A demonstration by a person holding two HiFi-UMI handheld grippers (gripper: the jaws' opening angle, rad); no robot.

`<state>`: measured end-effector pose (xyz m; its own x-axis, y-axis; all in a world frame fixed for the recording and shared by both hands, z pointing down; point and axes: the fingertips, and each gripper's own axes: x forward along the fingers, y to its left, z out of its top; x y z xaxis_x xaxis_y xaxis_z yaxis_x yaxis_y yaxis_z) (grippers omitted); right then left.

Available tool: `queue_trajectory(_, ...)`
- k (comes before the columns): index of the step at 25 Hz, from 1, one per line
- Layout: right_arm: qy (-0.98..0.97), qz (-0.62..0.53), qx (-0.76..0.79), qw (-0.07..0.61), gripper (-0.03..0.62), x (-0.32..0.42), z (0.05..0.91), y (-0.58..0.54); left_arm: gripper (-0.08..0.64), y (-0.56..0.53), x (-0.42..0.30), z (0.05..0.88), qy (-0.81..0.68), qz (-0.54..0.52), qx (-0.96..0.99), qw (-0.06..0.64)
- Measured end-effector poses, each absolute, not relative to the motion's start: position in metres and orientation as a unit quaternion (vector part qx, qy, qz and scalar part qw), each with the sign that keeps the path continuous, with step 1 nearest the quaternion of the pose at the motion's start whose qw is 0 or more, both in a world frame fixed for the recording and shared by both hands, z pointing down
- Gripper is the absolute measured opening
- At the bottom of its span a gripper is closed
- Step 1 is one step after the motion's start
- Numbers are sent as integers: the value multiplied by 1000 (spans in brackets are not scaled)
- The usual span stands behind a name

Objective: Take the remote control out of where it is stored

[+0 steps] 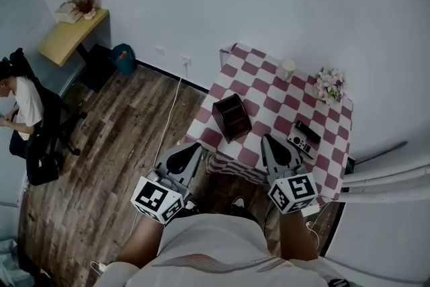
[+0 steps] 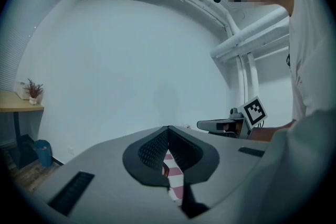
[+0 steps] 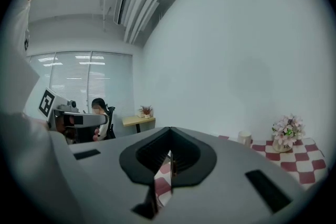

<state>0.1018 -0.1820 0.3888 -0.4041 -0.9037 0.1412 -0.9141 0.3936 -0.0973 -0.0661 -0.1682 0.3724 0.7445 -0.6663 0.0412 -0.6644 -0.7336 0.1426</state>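
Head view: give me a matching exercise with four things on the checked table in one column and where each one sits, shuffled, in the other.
Things:
1 dark box
2 remote control
3 white cup
4 flowers

Places:
A far right corner of the table
B by the wall, left of the flowers
C just beyond the right gripper
D near the table's left edge

Pairs: 1-D, 2-C, 3-B, 4-A
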Motion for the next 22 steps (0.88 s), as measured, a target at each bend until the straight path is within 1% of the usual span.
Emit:
queue_trajectory(12,-841,62,534,59,14,86,391,-176,8,-171,-64,364,-348,-13,935,63)
queue_trajectory(22,-842,67,531,71,14,92,396,-178,8,-171,-55,364,-345,-19,936,62)
